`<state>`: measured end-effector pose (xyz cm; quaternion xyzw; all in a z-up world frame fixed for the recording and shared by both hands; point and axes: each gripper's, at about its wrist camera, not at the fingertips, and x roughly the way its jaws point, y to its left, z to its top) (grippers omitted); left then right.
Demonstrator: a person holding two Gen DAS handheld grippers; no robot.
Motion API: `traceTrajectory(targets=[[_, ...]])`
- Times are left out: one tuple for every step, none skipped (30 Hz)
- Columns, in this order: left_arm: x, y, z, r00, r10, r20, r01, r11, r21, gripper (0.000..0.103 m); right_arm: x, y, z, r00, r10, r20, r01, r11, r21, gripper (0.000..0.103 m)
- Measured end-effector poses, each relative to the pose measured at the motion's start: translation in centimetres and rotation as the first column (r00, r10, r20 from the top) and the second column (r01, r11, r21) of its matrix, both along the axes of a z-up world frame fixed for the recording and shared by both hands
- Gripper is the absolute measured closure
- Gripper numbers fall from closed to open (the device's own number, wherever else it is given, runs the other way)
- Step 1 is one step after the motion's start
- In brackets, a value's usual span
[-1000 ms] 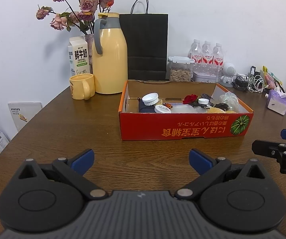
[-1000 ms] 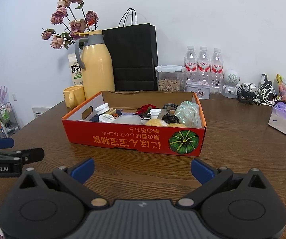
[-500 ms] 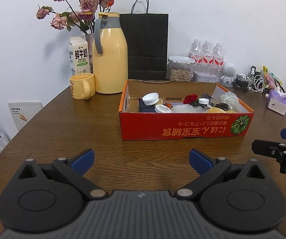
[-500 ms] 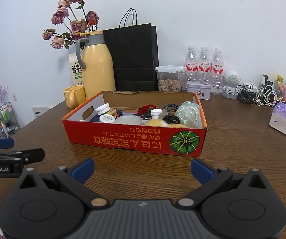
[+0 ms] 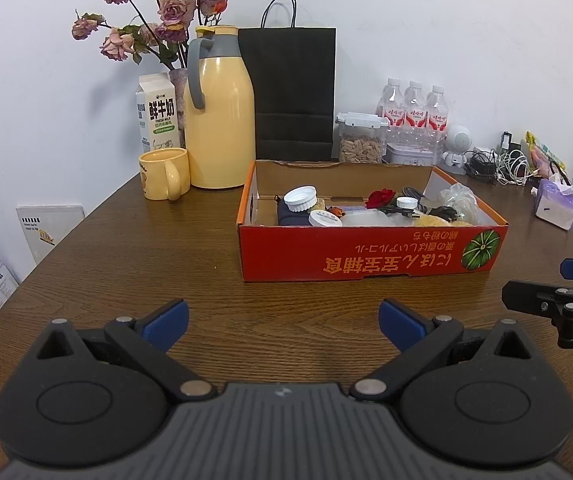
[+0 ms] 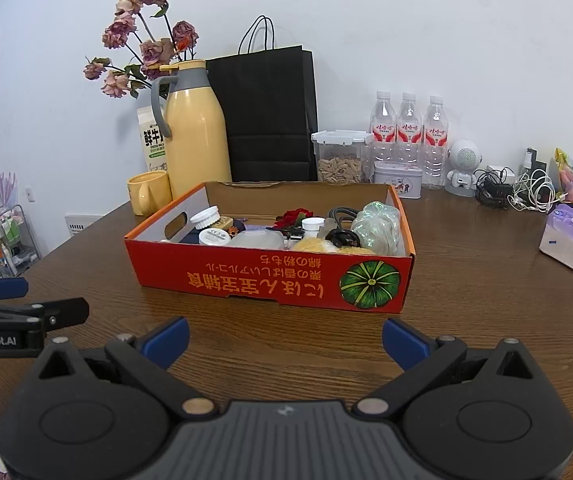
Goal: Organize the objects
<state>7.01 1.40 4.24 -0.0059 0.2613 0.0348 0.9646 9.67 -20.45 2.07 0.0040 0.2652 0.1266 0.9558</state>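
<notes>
Left wrist view: my left gripper [image 5: 282, 320] is spread wide, holding nothing, above the wooden table [image 5: 126, 264]. Right gripper [image 6: 284, 338] likewise spread and unloaded. Red cardboard box [image 5: 370, 254] of clutter sits ahead, centre table, apart from both.

Box [image 5: 370, 256] sits mid-table [image 5: 126, 264]; jug [image 5: 220, 120] and mug [image 5: 163, 174] behind-left; bottles [image 5: 414, 112] behind.

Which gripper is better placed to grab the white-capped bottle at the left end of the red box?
Left, probably. The left gripper is open and faces the red box's left end, where the white-capped bottle lies. The right gripper, also open, faces the pumpkin-print end.
</notes>
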Motion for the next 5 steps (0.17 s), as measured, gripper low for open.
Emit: traceTrajectory(targets=[[-0.05,-0.02,-0.02,1.0,0.001,0.002,-0.001,1.0,0.001,0.0,0.0,0.0,0.0,1.0,0.0,0.0,0.0,1.0,0.0,0.0],[-0.11,-0.02,-0.03,1.0,0.002,0.005,-0.002,1.0,0.002,0.0,-0.01,0.0,0.03,1.0,0.0,-0.001,0.0,1.0,0.0,0.0],[-0.17,-0.06,-0.02,1.0,0.006,0.006,-0.006,1.0,0.003,0.0,0.04,0.01,-0.02,1.0,0.0,-0.001,0.0,1.0,0.0,0.0],[-0.23,-0.08,-0.02,1.0,0.006,0.008,-0.006,1.0,0.006,0.0,0.05,0.02,-0.02,1.0,0.0,-0.001,0.0,1.0,0.0,0.0],[-0.24,-0.1,0.0,1.0,0.004,0.01,-0.004,1.0,0.006,0.0,0.05,0.02,-0.02,1.0,0.0,-0.001,0.0,1.0,0.0,0.0]])
